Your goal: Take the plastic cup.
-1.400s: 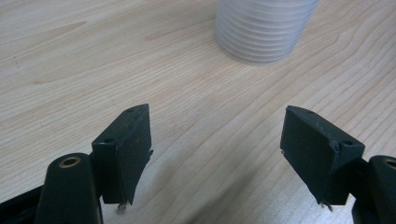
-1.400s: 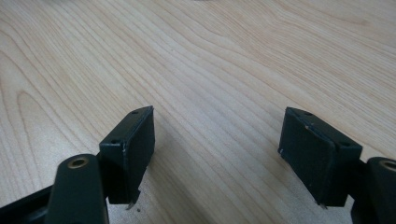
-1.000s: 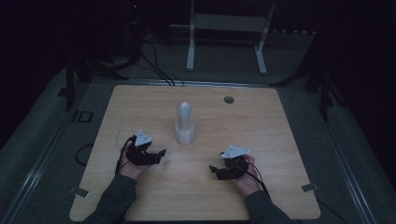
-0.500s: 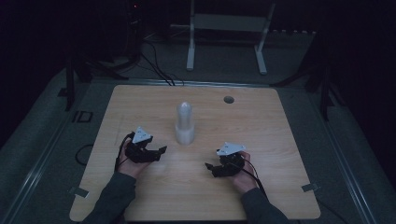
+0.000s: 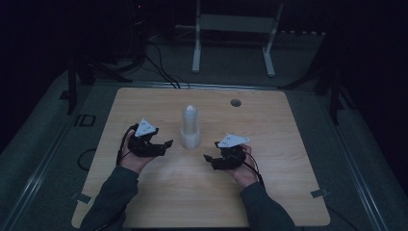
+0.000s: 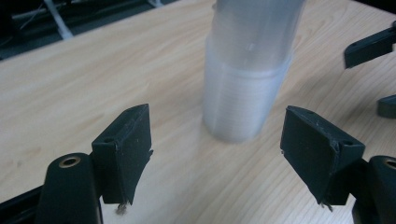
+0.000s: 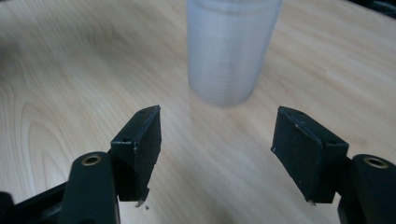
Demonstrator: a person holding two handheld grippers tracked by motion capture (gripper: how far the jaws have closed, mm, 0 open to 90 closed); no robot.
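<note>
A translucent white stack of cups (image 5: 190, 129) with a rounded top stands upright mid-table. My left gripper (image 5: 165, 144) is held just left of it, jaws open toward it with nothing between them. In the left gripper view the stack (image 6: 243, 88) rises a short way beyond the open left gripper (image 6: 217, 128). My right gripper (image 5: 208, 158) sits to the stack's lower right, pointing at it. Its jaws have just been closing, still apart with nothing between them. In the right gripper view the stack (image 7: 228, 51) stands ahead of the right gripper (image 7: 217, 123).
The wooden table (image 5: 144, 103) has a round hole (image 5: 235, 102) near its far edge. A white metal frame (image 5: 235, 29) and cables (image 5: 161, 67) lie on the floor behind. The other gripper's jaw tips (image 6: 371, 44) show at the left gripper view's right edge.
Both hands have lifted a little and come closer to the stack. The right gripper has shifted left toward it.
</note>
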